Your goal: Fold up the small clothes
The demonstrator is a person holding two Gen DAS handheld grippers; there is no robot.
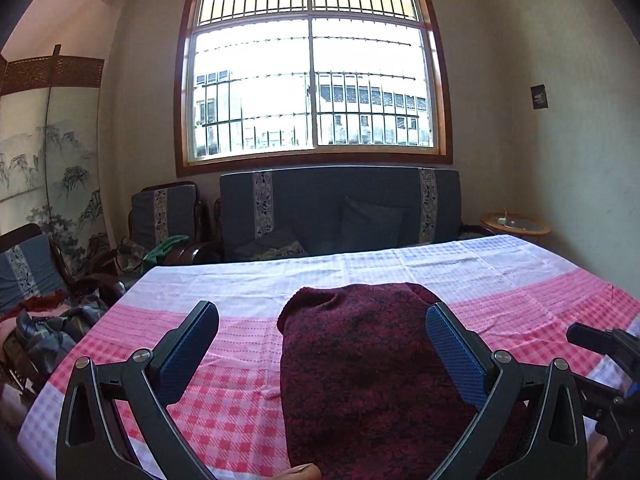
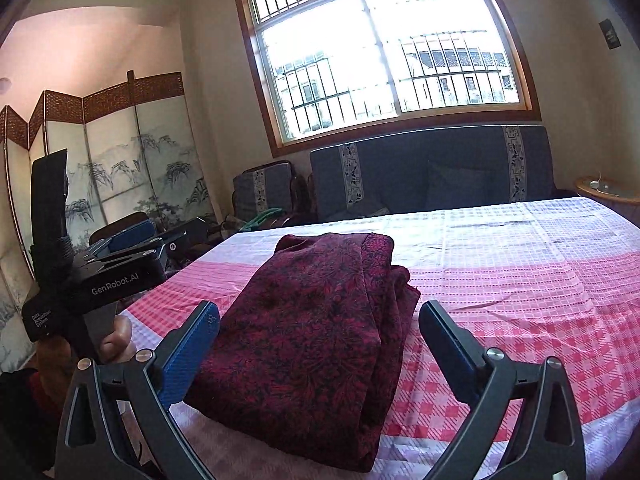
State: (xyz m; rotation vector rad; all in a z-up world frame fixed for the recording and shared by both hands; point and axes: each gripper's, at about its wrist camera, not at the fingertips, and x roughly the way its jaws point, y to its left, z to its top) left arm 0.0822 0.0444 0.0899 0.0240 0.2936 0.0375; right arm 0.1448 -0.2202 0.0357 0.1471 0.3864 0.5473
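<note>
Lying folded on the checked sheet (image 2: 520,280), dark red garment (image 2: 312,340), between both spread claws. Left claw (image 1: 322,332) and right claw (image 2: 318,328) wide open, holding nothing. Probably soft, light, floppy; best pinched at the layered edge, gathering all layers.

Daylight floods through window (image 1: 312,68), panes blown out white. Room dimmer, walls bowed by fisheye, corners vignetted black. Focus sharp throughout.
</note>
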